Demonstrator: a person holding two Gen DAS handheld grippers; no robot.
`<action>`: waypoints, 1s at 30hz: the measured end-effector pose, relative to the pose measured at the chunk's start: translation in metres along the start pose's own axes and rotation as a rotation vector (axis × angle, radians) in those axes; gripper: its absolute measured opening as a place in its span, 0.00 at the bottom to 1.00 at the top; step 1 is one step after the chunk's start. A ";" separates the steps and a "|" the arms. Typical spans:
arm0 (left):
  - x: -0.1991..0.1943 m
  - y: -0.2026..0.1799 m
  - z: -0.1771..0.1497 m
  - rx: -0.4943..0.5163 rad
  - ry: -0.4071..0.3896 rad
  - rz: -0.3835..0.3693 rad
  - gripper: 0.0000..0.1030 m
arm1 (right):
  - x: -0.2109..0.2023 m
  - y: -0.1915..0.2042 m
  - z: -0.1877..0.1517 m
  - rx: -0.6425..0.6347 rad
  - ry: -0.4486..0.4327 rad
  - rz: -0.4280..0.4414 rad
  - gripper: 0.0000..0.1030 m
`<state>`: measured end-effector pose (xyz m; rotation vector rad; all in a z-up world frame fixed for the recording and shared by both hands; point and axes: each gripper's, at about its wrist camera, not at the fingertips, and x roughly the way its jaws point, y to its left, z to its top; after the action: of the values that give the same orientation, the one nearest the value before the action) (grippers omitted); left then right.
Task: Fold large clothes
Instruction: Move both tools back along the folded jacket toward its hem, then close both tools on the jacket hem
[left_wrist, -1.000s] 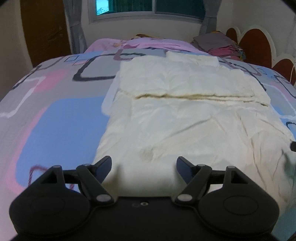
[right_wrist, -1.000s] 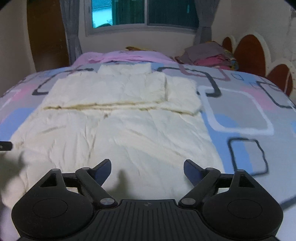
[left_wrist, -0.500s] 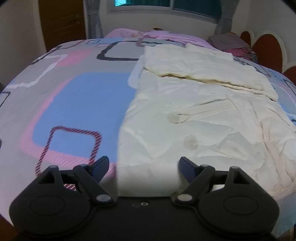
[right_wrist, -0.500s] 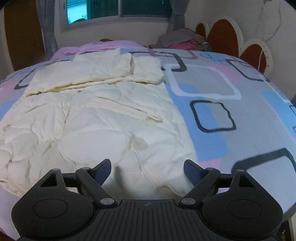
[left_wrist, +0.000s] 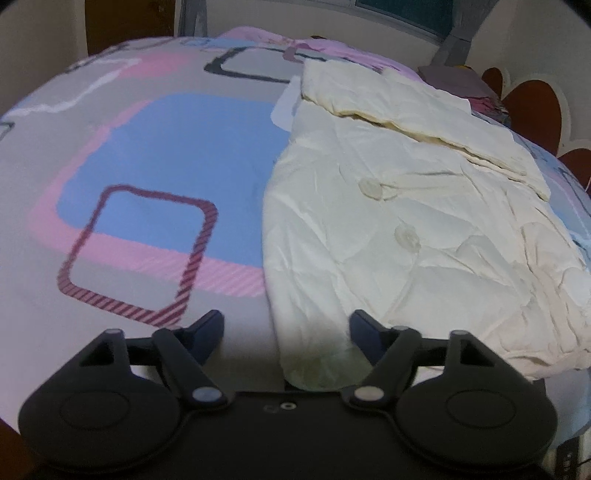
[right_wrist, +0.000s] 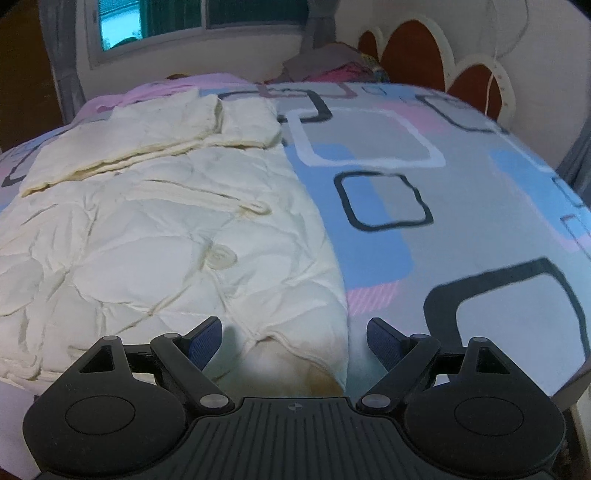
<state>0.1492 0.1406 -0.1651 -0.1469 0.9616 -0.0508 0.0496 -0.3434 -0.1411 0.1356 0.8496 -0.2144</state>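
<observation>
While both grippers hang over the near hem, step in hand: reaching for the two bottom corners.
Garment: cream padded coat (left_wrist: 406, 236) lies flat on the patterned bedspread (left_wrist: 155, 155), far part already folded over.
Left gripper (left_wrist: 286, 330): jaws closing, the near left corner between them, not yet pinched.
Right gripper (right_wrist: 295, 338): jaws wide, straddling the near right corner, not pressing.
Next move, likely: pinch both corners together, lift evenly, carry the hem toward the far fold.
</observation>
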 end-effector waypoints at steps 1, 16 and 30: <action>0.001 0.001 0.000 -0.011 0.001 -0.012 0.70 | 0.001 -0.002 -0.001 0.011 0.004 0.001 0.82; 0.009 -0.003 0.007 0.020 0.040 -0.109 0.37 | 0.015 -0.019 -0.007 0.128 0.075 0.077 0.82; 0.004 -0.009 0.009 0.040 0.042 -0.139 0.12 | 0.014 -0.003 -0.003 0.098 0.082 0.125 0.23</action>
<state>0.1586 0.1320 -0.1620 -0.1762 0.9905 -0.2014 0.0559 -0.3474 -0.1534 0.2895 0.9094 -0.1339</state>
